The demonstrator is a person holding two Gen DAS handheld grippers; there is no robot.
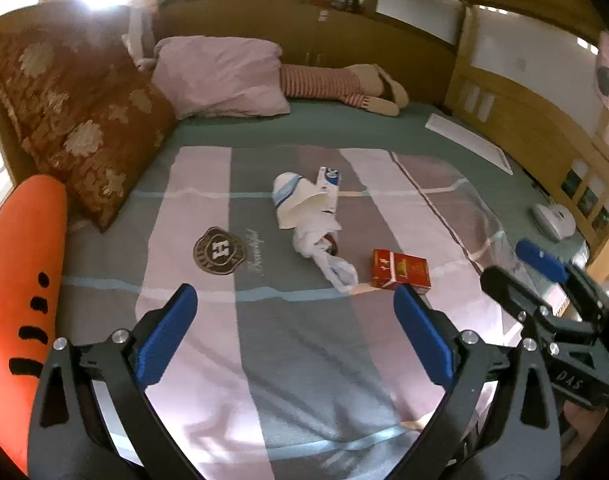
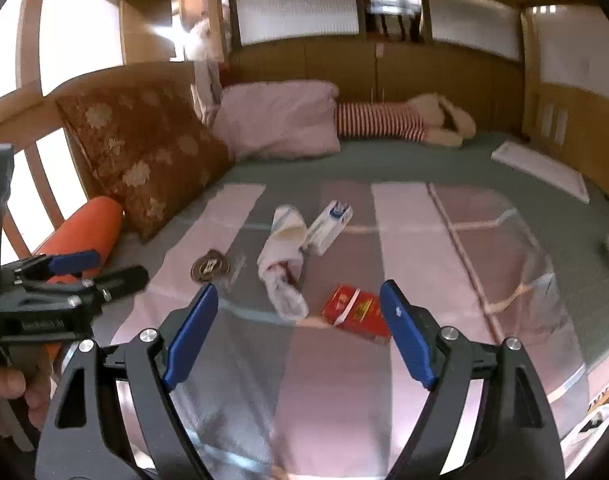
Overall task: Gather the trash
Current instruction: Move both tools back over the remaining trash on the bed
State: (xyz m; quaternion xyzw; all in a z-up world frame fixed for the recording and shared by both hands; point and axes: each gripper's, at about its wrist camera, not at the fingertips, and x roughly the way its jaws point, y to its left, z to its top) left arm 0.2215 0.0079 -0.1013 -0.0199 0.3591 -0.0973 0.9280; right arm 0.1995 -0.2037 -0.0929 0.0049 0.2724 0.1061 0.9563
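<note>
On the striped bed sheet (image 1: 264, 360) lies a red cigarette box (image 1: 400, 270) (image 2: 356, 312). Beside it is a crumpled white wrapper (image 1: 324, 248) (image 2: 282, 276), with a paper cup (image 1: 292, 196) (image 2: 286, 224) and a small white-and-blue carton (image 1: 329, 178) (image 2: 330, 222) just beyond. My left gripper (image 1: 295, 290) (image 2: 120, 265) is open above the sheet, short of the trash, with nothing between its blue pads. My right gripper (image 2: 300, 286) (image 1: 504, 260) is open too, near the red box and not touching it.
A brown floral cushion (image 1: 84, 120), a pink pillow (image 1: 220, 76) and an orange plush (image 1: 20, 280) line the left side. A striped plush toy (image 1: 336, 84) lies at the back. A flat white panel (image 1: 468, 140) rests at the right by the wooden wall.
</note>
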